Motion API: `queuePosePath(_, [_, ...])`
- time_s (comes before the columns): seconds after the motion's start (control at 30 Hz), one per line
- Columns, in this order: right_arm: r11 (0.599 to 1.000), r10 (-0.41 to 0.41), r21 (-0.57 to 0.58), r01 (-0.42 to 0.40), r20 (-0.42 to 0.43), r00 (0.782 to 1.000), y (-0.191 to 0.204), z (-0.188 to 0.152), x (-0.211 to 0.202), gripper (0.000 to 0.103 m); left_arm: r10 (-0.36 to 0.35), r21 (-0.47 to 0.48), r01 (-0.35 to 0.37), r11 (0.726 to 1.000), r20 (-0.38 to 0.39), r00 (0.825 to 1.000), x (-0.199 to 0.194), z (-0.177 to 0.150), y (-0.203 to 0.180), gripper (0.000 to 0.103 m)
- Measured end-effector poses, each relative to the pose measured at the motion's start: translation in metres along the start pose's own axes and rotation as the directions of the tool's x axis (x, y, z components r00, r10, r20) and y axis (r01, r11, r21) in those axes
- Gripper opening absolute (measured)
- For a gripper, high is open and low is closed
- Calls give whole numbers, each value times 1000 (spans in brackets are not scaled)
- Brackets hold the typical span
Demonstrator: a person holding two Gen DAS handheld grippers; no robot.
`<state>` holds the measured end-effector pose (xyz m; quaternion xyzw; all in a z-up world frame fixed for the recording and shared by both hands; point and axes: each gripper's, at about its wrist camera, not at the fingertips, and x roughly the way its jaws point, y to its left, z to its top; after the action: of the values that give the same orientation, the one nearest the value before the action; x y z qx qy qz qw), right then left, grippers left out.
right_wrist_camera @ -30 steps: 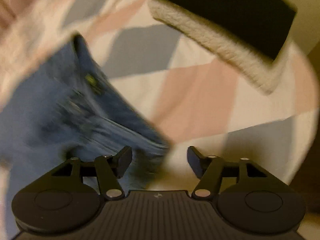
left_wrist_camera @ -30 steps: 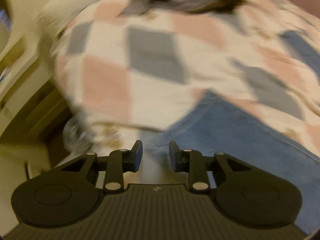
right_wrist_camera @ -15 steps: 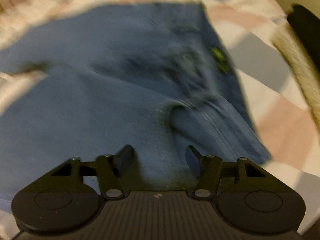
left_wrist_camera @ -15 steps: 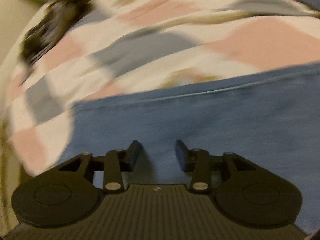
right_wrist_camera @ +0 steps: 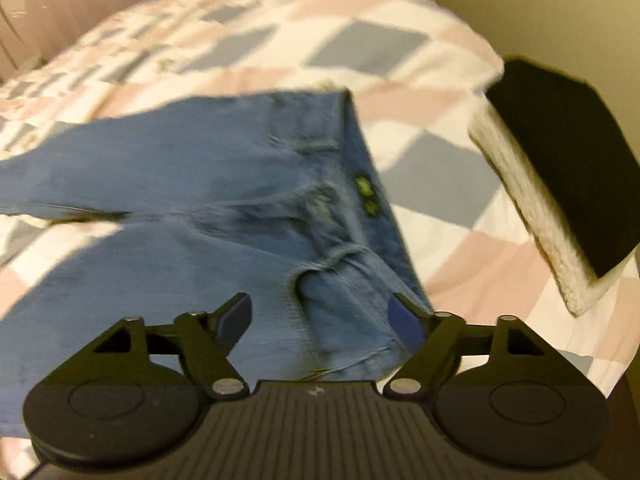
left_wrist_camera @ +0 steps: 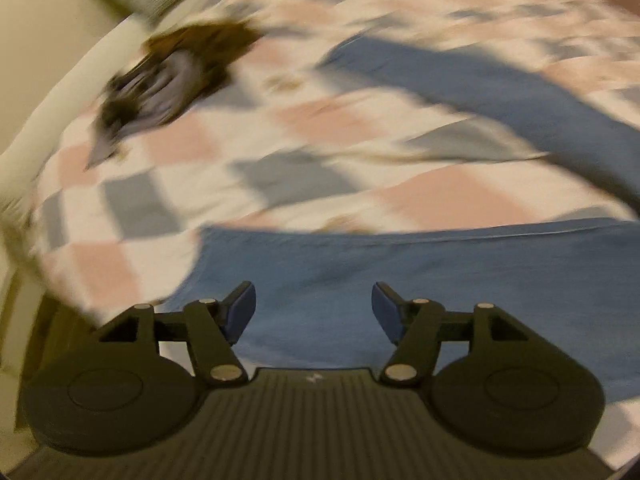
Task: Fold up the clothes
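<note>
Blue jeans (right_wrist_camera: pixel 208 200) lie spread flat on a bed with a pink, grey and white checked cover (right_wrist_camera: pixel 360 16). In the right wrist view the waistband with a green label (right_wrist_camera: pixel 366 196) lies at the right, and the legs run off to the left. My right gripper (right_wrist_camera: pixel 320 320) is open and empty over the waist and pocket. In the left wrist view my left gripper (left_wrist_camera: pixel 314 312) is open and empty over the near leg of the jeans (left_wrist_camera: pixel 400 272). The far leg (left_wrist_camera: pixel 480 88) crosses the cover beyond.
A folded black and cream fleece item (right_wrist_camera: pixel 560 184) lies at the bed's right edge in the right wrist view. A crumpled dark garment (left_wrist_camera: pixel 172 76) sits at the far left of the bed in the left wrist view, by a pale bed frame (left_wrist_camera: pixel 60 92).
Both grippers have swung over the jeans and pulled back, so more of the bed shows. The jaws of both have opened wider.
</note>
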<state>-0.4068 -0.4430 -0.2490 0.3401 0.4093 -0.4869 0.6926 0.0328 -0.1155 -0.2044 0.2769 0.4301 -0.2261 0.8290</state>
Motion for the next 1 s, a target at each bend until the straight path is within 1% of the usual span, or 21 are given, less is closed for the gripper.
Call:
queuePosePath(0.07, [1000,29,1,-29,18,999,17,-7,-21,86,-56,16,55,998,26,998,-20,5,-6,61])
queuePosePath(0.13, [999,52,4,-52,24,998,34,-15,-42,89,-111,34,110,993,50,993,-39,10,-12,61])
queuePosePath(0.2, [998,66,6,-66,27,997,52,-25,-61,90,-167,53,163,985,74,983,-59,16,-17,61])
queuePosePath(0.27, [997,72,3,-72,31,997,66,-34,-74,91,-222,73,216,974,96,970,-78,21,-23,61])
queuePosePath(0.3, [997,71,3,-71,30,997,74,-39,-82,92,-246,83,238,968,107,963,-88,23,-25,64])
queuePosePath(0.33, [998,67,4,-67,29,997,83,-44,-90,93,-247,94,237,967,119,962,-94,23,-18,66])
queuePosePath(0.47, [999,51,13,-51,51,997,116,-68,-121,97,-245,142,224,964,157,957,-119,18,8,68])
queuePosePath(0.53, [999,47,21,-49,71,996,130,-80,-136,100,-252,162,226,961,163,954,-125,12,21,71])
queuePosePath(0.63, [998,43,34,-46,87,995,150,-99,-157,100,-278,184,248,951,166,946,-133,1,39,72])
queuePosePath(0.83, [998,37,54,-44,119,992,171,-134,-187,101,-297,214,256,943,188,936,-141,-22,72,77])
queuePosePath(1.0, [999,-5,52,-3,148,989,182,-156,-201,101,-292,221,250,943,188,938,-139,-38,95,80])
